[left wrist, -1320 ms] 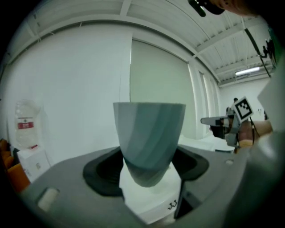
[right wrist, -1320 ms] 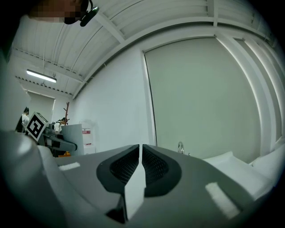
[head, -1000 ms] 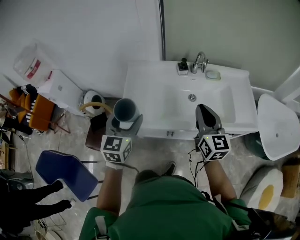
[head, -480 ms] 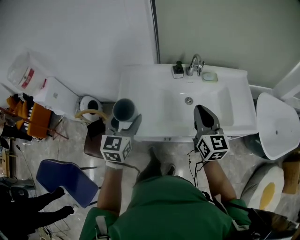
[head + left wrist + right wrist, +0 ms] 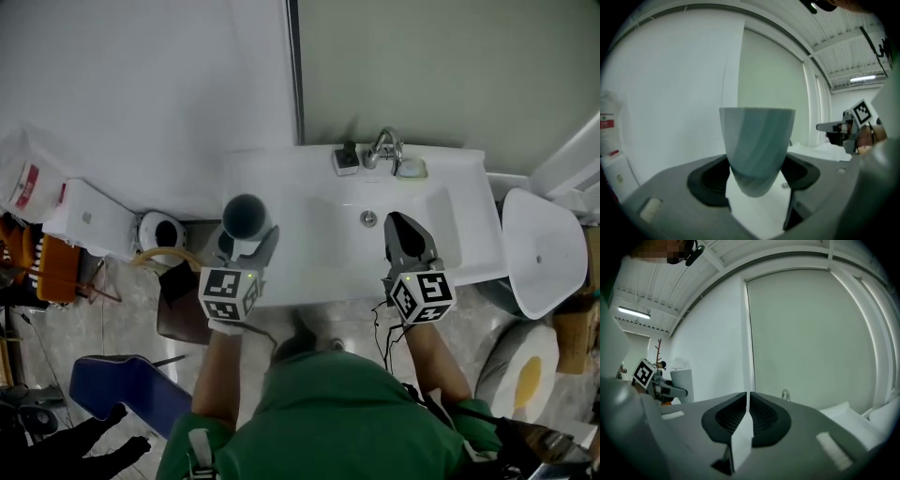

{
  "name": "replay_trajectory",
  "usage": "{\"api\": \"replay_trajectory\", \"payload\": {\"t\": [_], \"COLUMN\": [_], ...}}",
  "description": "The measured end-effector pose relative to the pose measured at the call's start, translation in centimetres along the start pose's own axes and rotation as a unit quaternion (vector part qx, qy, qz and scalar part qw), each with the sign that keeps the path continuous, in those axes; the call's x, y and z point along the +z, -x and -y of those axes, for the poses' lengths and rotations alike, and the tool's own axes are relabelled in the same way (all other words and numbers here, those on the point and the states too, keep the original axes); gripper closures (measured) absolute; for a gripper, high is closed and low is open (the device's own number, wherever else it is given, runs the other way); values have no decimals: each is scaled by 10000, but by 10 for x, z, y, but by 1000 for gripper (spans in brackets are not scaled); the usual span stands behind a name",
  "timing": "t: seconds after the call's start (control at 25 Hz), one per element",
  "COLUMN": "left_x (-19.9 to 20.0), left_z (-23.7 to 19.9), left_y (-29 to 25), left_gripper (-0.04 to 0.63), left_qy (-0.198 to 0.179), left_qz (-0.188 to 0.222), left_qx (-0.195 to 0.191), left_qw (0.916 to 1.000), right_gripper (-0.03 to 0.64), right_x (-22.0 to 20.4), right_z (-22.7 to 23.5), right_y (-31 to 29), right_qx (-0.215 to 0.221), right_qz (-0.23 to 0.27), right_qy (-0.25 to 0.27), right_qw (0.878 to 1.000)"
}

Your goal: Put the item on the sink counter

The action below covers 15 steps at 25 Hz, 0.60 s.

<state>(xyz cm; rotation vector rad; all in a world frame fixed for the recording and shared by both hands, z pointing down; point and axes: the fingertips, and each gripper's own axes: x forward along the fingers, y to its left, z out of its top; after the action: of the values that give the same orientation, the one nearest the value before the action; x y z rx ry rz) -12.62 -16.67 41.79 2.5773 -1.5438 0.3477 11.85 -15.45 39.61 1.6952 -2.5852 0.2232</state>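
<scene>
A grey-blue cup [image 5: 246, 217] stands upright between the jaws of my left gripper [image 5: 246, 236], which is shut on its lower half. In the head view the cup hangs over the left end of the white sink counter [image 5: 291, 183]. The left gripper view shows the cup [image 5: 757, 150] filling the middle, pads against its tapered base. My right gripper [image 5: 405, 232] is over the front of the basin, jaws shut with nothing between them. In its own view the right gripper [image 5: 747, 401] faces the wall and the faucet [image 5: 785, 394].
At the back of the counter stand a faucet [image 5: 382, 145], a dark small item [image 5: 346, 157] and a soap dish [image 5: 410, 169]. A white toilet lid [image 5: 544, 253] is at the right. A white bin [image 5: 84, 217], a brown stool [image 5: 183, 309] and a blue chair [image 5: 131, 394] are left.
The sink has come nearer and shifted left in the head view. Both grippers have advanced over it, and the cup has moved from beside the counter's left edge to above it.
</scene>
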Motion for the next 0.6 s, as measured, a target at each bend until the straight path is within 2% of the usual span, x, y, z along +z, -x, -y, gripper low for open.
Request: {"api": "replay_trajectory", "payload": {"t": [0.28, 0.6], "left_x": [1, -10], "left_z": [-47, -83], "left_y": [-52, -91], "left_gripper": [258, 258], "left_qy": [6, -17], "left_qz": [-19, -145], "left_qx": [-219, -460], "left_qw": [9998, 9988], "right_gripper": [597, 597], "right_x": [-1, -5], "right_z": [5, 5], "right_y": [-54, -88], "right_qx": [-255, -538], "right_qz": [-130, -252], "right_qy": [42, 32], "right_qw": [9996, 9982]}}
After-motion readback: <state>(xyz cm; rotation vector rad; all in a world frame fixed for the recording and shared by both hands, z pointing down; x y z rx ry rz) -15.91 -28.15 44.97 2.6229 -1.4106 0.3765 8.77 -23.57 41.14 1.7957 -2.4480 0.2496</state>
